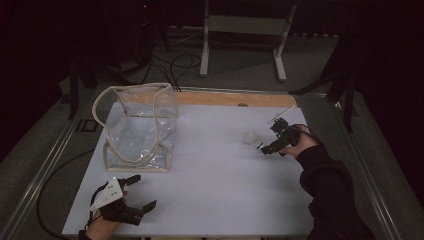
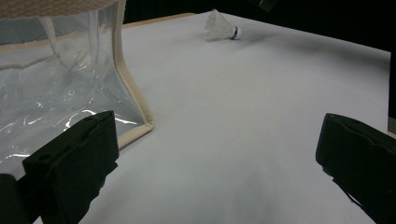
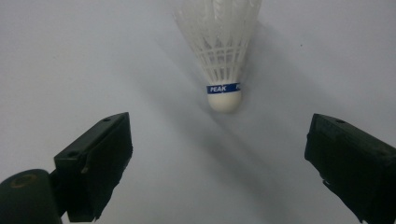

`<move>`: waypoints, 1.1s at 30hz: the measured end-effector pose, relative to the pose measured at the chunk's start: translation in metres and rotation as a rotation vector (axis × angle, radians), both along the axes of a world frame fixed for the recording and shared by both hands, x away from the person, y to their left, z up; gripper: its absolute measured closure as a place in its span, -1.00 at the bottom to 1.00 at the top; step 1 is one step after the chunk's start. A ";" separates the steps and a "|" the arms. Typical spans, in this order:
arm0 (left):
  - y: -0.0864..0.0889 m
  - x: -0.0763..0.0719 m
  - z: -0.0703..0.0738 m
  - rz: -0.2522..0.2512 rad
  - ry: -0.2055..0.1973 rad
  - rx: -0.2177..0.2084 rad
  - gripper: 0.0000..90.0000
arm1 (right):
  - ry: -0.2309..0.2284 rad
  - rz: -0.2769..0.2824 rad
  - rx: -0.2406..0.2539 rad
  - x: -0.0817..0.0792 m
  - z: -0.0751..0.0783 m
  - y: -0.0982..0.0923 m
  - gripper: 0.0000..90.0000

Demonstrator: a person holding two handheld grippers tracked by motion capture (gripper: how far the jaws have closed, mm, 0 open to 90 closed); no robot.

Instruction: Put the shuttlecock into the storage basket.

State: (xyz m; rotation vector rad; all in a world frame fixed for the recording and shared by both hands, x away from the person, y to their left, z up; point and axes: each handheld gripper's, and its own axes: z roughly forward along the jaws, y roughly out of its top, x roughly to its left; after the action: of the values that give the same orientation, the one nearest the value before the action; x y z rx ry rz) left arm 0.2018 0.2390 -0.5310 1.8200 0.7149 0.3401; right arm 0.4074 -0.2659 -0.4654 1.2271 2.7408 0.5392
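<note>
Right gripper (image 1: 266, 148): jaws spread wide, empty, just short of the shuttlecock (image 3: 223, 51).
Shuttlecock: lying on the table (image 1: 220, 170) near its right edge.
Left gripper (image 1: 142, 192): spread, empty, front-left corner, near the clear bag (image 1: 140, 127).

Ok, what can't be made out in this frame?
- Shuttlecock band print: right gripper view shows "PEAK", the rest curves out of sight; feather tips cut by the top edge.
- Bag inside: glare on the clear plastic in the high and left gripper views hides any contents.
- Right tool: small and dark in the high view.
</note>
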 end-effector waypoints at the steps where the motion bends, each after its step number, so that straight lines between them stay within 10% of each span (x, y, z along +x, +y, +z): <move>1: 0.000 0.000 0.000 0.000 0.001 -0.001 -0.99 | 0.005 0.000 -0.008 0.001 -0.001 0.001 -0.83; 33: 0.000 0.000 -0.001 -0.002 0.003 -0.003 -0.99 | 0.018 0.057 -0.128 0.018 -0.029 0.018 -0.26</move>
State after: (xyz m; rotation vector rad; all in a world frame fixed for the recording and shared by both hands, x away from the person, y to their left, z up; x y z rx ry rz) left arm 0.2023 0.2391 -0.5319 1.8191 0.7152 0.3343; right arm 0.4250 -0.2476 -0.4944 1.1334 2.7837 0.3532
